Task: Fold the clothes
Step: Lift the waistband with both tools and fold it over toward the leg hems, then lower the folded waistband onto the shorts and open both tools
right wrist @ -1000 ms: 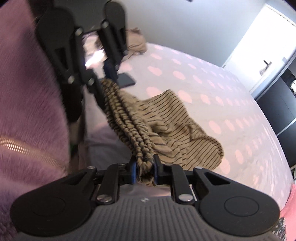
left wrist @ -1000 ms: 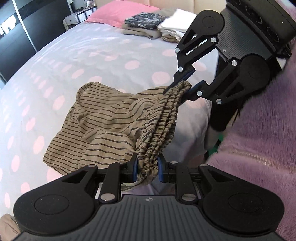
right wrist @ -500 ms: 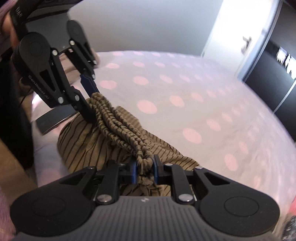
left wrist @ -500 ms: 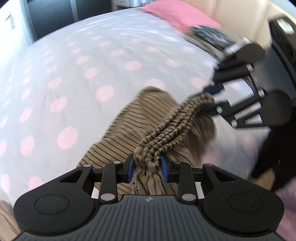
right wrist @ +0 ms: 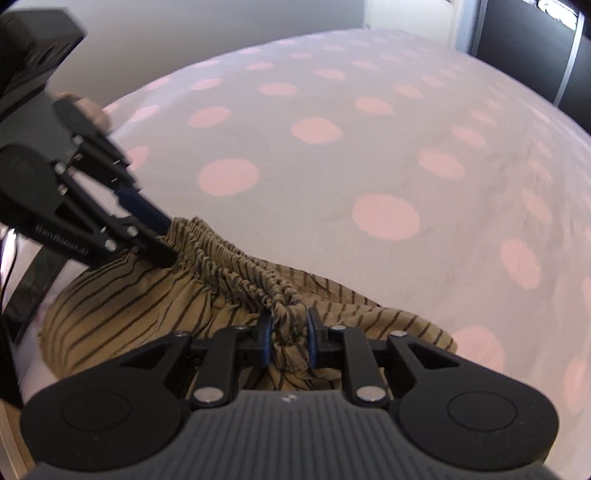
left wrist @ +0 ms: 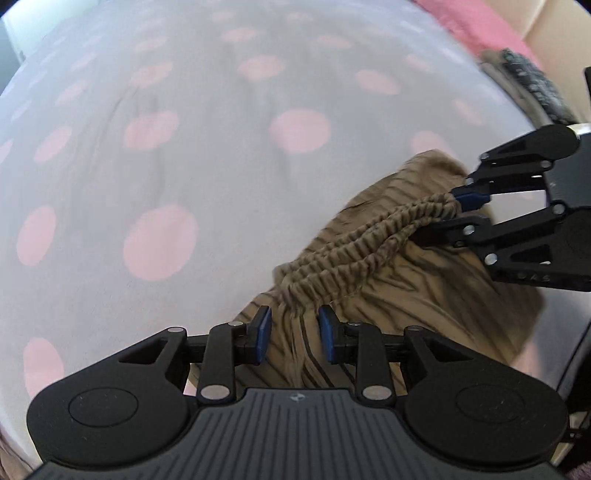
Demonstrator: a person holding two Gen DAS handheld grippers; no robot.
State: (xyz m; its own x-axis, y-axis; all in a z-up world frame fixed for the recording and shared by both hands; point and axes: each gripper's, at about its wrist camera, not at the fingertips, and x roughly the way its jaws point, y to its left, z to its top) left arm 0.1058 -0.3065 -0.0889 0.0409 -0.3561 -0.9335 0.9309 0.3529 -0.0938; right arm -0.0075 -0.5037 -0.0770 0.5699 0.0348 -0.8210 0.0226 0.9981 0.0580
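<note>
A tan garment with thin dark stripes [left wrist: 424, 295] and a gathered elastic waistband [left wrist: 362, 240] lies on the polka-dot bed. My left gripper [left wrist: 293, 332] stands over one end of the waistband with its jaws parted, the cloth loose between its pads. My right gripper [right wrist: 289, 338] is shut on the other end of the waistband [right wrist: 229, 254]. Each gripper shows in the other's view: the right one [left wrist: 469, 212] at far right, the left one [right wrist: 155, 236] at left. The garment [right wrist: 129, 306] hangs and bunches below the stretched band.
The bed [left wrist: 184, 147] has a white cover with pink dots and spreads wide ahead in both views. A pink pillow [left wrist: 491, 26] and a pile of folded clothes [left wrist: 532, 85] sit at the far right. A dark wardrobe [right wrist: 535, 44] stands beyond the bed.
Both grippers swung toward the bed and carried the waistband lower over it. My left gripper's jaws have opened wider around the band. The right gripper keeps its hold.
</note>
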